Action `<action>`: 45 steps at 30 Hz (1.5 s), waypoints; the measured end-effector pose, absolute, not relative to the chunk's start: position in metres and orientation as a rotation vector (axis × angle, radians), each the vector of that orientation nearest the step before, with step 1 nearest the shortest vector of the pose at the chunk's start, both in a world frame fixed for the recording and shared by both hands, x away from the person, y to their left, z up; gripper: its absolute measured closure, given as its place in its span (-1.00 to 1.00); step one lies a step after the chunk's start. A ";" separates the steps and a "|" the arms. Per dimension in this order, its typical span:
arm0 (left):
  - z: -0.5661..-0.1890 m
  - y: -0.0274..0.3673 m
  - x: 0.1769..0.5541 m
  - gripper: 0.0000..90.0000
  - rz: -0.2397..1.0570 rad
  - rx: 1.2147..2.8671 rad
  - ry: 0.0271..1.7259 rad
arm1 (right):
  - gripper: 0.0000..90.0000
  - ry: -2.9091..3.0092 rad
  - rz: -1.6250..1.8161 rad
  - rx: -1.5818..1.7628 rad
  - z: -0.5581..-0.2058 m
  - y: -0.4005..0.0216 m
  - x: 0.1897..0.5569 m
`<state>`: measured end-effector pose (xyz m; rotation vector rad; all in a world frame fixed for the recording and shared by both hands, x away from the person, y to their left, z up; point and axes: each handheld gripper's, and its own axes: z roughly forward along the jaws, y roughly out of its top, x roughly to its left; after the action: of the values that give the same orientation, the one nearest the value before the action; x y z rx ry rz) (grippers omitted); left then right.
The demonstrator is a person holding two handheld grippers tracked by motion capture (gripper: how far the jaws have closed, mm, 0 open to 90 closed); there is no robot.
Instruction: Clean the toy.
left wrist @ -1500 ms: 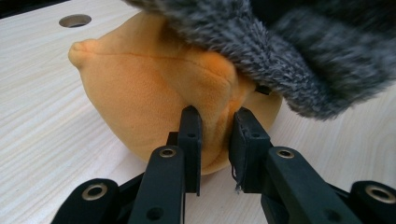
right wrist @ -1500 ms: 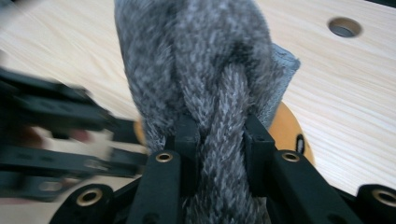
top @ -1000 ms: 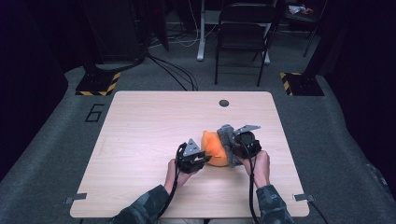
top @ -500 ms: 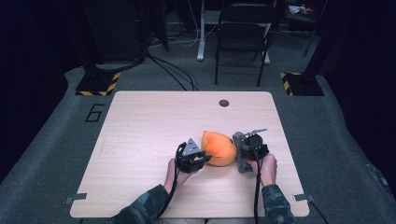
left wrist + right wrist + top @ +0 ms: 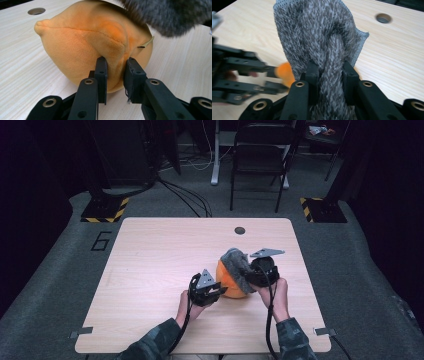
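An orange plush toy lies on the wooden table between my two grippers. My left gripper is shut on a fold of the orange plush at its near side. A grey furry cloth hangs over the plush's right top. My right gripper is shut on a bunched ridge of that grey cloth and holds it above the plush. In the right gripper view the left gripper appears blurred at the left, with a bit of orange plush beside it.
A round cable hole sits in the table near its far edge. Beyond the table stand a folding chair and black stands with yellow-striped bases. Cables lie on the grey floor.
The right gripper pulled away to the right of the plush, then came back up and left with the grey cloth over the plush's top. The left gripper stayed put on the plush.
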<state>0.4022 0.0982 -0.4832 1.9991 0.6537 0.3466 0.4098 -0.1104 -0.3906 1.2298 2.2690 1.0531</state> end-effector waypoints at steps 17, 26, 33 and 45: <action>-0.486 0.100 0.404 0.64 0.340 2.017 0.645 | 0.59 2.270 0.859 1.251 -0.415 -0.109 0.420; -0.486 0.100 0.405 0.64 0.344 2.016 0.643 | 0.59 2.268 0.845 1.340 -0.425 -0.130 0.429; -0.486 0.100 0.404 0.64 0.352 2.018 0.642 | 0.59 2.254 0.815 1.410 -0.438 -0.143 0.434; -0.487 0.100 0.406 0.64 0.348 2.010 0.652 | 0.59 2.246 0.671 1.538 -0.470 -0.165 0.444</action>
<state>0.4056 0.0997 -0.4867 2.0099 0.6523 0.3484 0.4435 -0.1648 -0.4699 1.5384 2.2457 0.6710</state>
